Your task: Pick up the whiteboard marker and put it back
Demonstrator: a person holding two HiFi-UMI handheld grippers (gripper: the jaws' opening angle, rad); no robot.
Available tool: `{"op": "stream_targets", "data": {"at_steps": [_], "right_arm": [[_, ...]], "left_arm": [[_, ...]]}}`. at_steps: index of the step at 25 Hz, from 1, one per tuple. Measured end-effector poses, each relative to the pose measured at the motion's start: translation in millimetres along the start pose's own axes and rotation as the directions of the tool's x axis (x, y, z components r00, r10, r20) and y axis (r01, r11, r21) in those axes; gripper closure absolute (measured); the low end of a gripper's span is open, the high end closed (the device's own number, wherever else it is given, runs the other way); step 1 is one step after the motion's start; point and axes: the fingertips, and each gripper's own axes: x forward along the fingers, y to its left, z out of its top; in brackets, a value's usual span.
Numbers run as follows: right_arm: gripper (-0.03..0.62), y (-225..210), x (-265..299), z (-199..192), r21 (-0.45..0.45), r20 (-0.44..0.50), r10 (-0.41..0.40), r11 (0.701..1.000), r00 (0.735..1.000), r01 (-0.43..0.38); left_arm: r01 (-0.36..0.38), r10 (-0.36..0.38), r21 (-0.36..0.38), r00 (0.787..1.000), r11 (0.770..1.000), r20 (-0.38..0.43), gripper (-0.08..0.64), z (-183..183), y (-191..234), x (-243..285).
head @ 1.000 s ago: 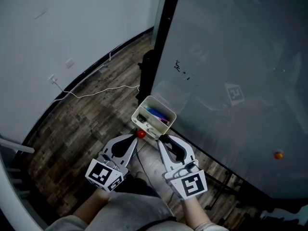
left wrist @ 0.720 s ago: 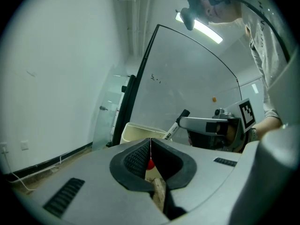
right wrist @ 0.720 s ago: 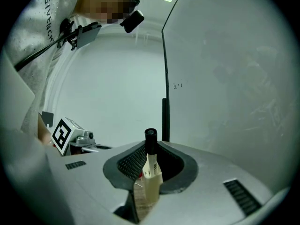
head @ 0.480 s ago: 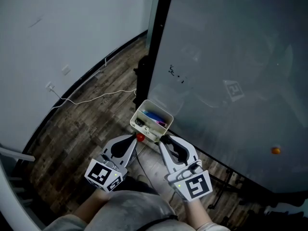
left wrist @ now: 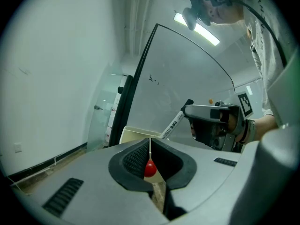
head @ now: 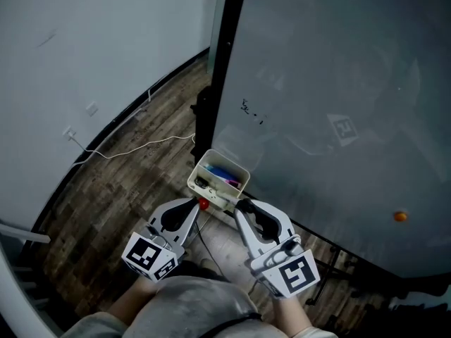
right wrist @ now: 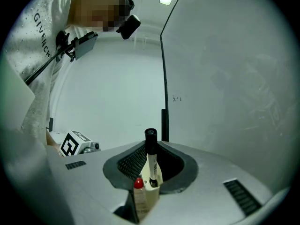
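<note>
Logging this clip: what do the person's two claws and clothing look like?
The left claw and right claw are light grey tapered shells with black ribbed pads inside. Each carries a white marker cube printed with black squares. The person wears a pale speckled top.

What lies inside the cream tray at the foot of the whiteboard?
The tray holds a blue marker, a pink marker and a dark object. Its near wall covers the bottom, so more may lie there.
</note>
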Motion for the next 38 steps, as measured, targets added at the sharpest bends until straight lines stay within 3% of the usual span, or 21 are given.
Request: {"op": "stream_targets", "data": {"at_steps": [30, 38], "right_arm": [[0.517, 14.6, -19.4, 40.8, -0.046, 0.047, 0.026, 0.999, 0.999, -0.024], [0.517, 17.3, -20.1, 45.2, -0.035, 0.046, 0.024, 0.999, 0.999, -0.022]], "left_arm": [[0.060, -0.059, -0.007, 0.997, 0.998, 0.043, 0.545, 18.8, -4.3, 2.1], [0.119, -0.118, -0.033, 0.993, 0.992, 0.029, 0.543, 18.2, -14.5, -2.1]]}}
